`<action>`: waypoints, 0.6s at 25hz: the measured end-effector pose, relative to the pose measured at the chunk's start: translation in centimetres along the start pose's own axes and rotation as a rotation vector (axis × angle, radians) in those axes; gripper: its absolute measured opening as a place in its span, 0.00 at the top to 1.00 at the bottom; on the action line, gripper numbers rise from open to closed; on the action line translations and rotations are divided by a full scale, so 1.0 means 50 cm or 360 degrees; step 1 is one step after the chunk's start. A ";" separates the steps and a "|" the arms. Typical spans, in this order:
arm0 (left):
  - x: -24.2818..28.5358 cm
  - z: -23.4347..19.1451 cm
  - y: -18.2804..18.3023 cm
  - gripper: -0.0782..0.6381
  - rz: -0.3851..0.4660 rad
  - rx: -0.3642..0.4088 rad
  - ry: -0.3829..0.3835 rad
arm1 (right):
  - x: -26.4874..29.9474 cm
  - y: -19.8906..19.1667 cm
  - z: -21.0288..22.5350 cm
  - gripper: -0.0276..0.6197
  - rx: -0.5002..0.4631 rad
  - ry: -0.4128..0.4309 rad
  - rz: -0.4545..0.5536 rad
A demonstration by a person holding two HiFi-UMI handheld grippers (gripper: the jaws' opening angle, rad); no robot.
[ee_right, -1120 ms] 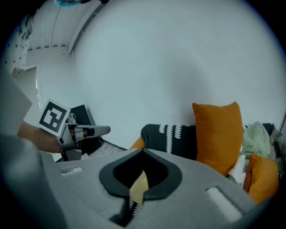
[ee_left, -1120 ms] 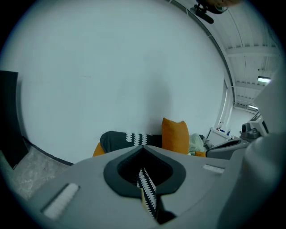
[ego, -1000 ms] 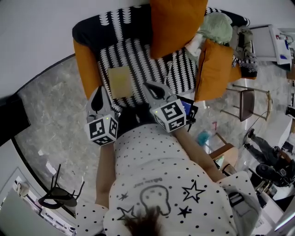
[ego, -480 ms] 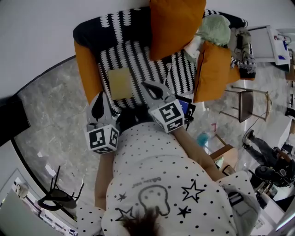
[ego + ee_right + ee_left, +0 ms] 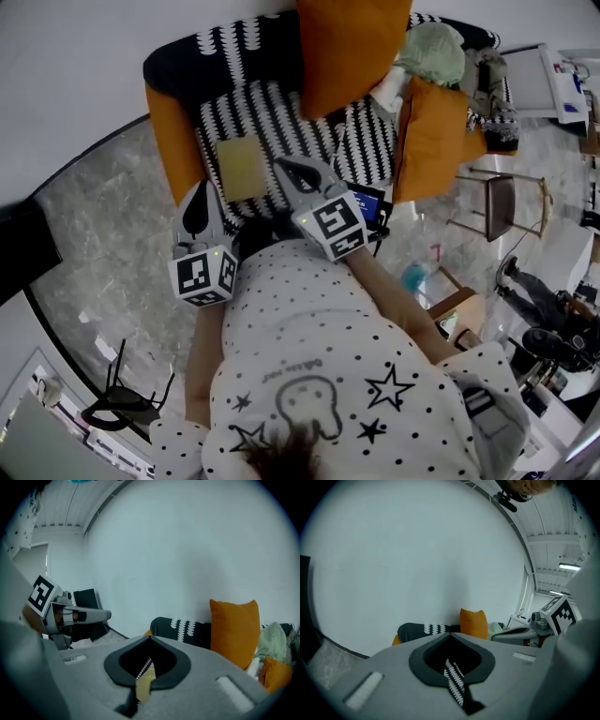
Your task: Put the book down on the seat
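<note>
**Visitor:** Where is the book?

**Bystander:** The yellow book [image 5: 242, 169] lies flat on the black-and-white striped seat [image 5: 300, 117] of the armchair [image 5: 173, 61]. It sits toward the seat's left half, close to the orange side cushion [image 5: 173, 141]. Nothing holds it.

**Visitor:** And the two tools?

**Bystander:** Both are closed and empty. The left gripper [image 5: 199, 187] hangs at the seat's front left corner, its jaws pressed together with only a thin seam between them and nothing caught there. The right gripper [image 5: 279, 166] hovers over the middle of the seat's front, jaws likewise together. From overhead, its tip sits just beside the book's right edge. In the right gripper view, a sliver of yellow cover shows through the seam.

**Visitor:** Is it touching the book?

**Bystander:** I cannot tell whether the tip touches it. It has no grip on it.

**Visitor:** What else is in the shot?

**Bystander:** A large orange cushion [image 5: 352, 47] leans on the backrest, and a second orange cushion [image 5: 433, 141] stands at the right arm with a pale green bundle [image 5: 433, 54] behind it. The person in a polka-dot shirt [image 5: 309, 356] stands at the chair's front on a grey marbled floor [image 5: 103, 216].
</note>
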State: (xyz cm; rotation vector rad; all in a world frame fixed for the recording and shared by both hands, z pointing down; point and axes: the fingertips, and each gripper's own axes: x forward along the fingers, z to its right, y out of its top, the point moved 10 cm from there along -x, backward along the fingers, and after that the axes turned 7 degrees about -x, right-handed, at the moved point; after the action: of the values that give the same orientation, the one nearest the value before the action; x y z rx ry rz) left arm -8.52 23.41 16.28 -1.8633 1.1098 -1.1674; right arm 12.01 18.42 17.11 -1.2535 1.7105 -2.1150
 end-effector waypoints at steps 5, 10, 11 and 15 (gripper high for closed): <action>0.003 -0.004 0.006 0.89 0.0002 0.0004 -0.0008 | 0.009 0.006 -0.004 0.95 -0.0009 0.0035 0.0000; 0.000 -0.008 0.005 0.89 0.0006 -0.0016 -0.0004 | 0.012 0.007 -0.007 0.95 -0.0007 0.0047 -0.0011; 0.000 -0.008 0.005 0.89 0.0005 -0.0018 -0.0005 | 0.013 0.006 -0.007 0.95 -0.0007 0.0049 -0.0013; 0.000 -0.007 0.005 0.89 0.0005 -0.0013 -0.0008 | 0.013 0.005 -0.008 0.95 -0.0009 0.0057 -0.0017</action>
State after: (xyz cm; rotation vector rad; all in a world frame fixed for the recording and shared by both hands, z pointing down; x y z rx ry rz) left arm -8.89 23.28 16.21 -1.8693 1.1161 -1.1577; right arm 11.23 18.26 17.20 -1.2363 1.7290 -2.1530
